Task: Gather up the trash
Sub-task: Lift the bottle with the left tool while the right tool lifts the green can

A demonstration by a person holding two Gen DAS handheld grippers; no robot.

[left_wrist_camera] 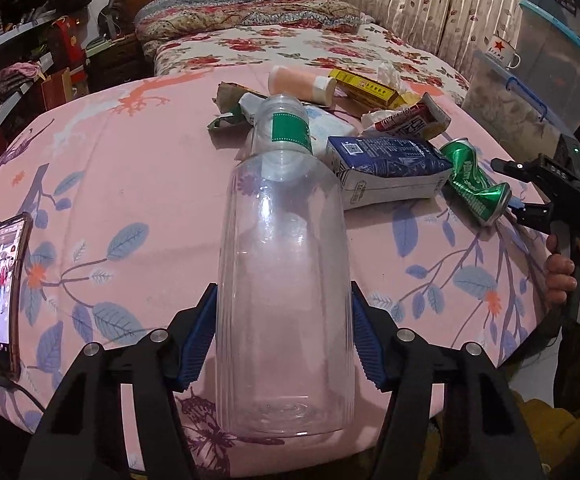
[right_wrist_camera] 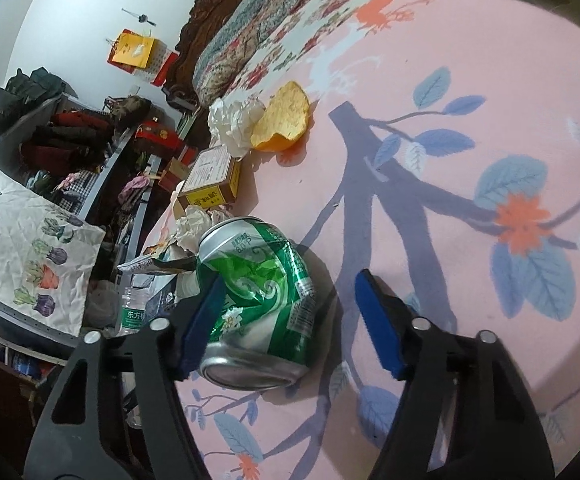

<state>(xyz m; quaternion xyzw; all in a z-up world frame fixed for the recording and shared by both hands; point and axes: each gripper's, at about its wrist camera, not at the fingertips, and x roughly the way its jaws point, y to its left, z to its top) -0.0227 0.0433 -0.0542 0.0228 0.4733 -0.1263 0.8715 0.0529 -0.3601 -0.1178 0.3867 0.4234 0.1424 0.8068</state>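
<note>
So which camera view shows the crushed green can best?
The right wrist view: the crushed green can lies close and large, its printed label visible. In the left wrist view the same can appears smaller, at the right by the trash pile.

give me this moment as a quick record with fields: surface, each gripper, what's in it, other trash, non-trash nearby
surface: pink leaf-print sheet
left gripper: blue pads against both sides of a clear plastic bottle lying on the sheet
right gripper: jaws around a crushed green can; left pad touches it, right pad stands clear
other trash: blue carton, yellow box, crumpled tissue, orange peel
non-trash nearby: phone, screen lit, at the sheet's left edge
</note>
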